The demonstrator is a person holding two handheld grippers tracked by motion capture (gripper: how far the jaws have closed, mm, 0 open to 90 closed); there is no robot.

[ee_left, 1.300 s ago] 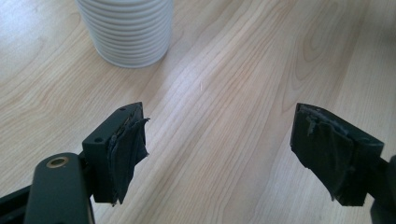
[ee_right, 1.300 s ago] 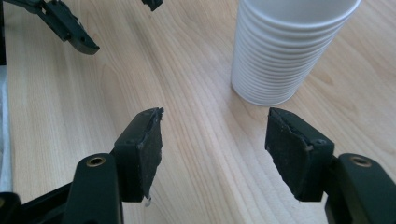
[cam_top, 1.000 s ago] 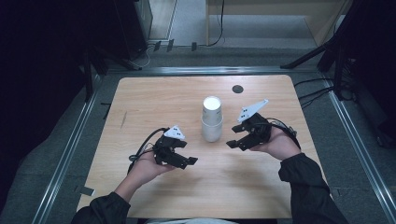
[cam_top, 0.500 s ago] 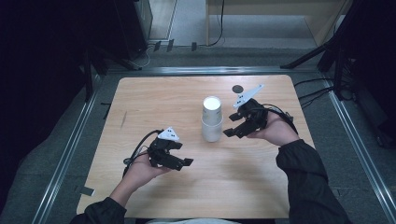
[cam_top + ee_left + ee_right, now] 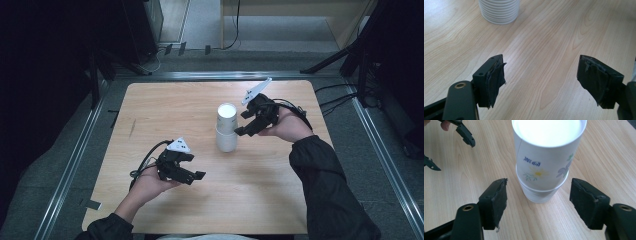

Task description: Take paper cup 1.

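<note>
A stack of white paper cups [image 5: 226, 127] stands mouth down in the middle of the wooden table [image 5: 165, 110]; the top cup carries a flower print [image 5: 546, 157]. My right gripper [image 5: 243, 124] hovers just right of the stack's upper part. Its jaws have just been opening and now stand open [image 5: 539, 200], with the cups ahead of the pads and untouched. My left gripper [image 5: 194, 166] is held low near the table's front left, open with nothing between its jaws [image 5: 540, 80]. The ribbed rims at the stack's foot [image 5: 499, 11] show ahead of it.
Bare wood surrounds the stack. A metal frame [image 5: 75, 160] borders the table, and cables [image 5: 335, 95] lie off its right edge. Dark stands and floor lie beyond the far edge. My left gripper [image 5: 449, 142] shows at the top left of the right gripper view.
The right gripper has moved from the stack's near right side farther back and up, and its jaws have spread apart. The left hand has barely shifted.
</note>
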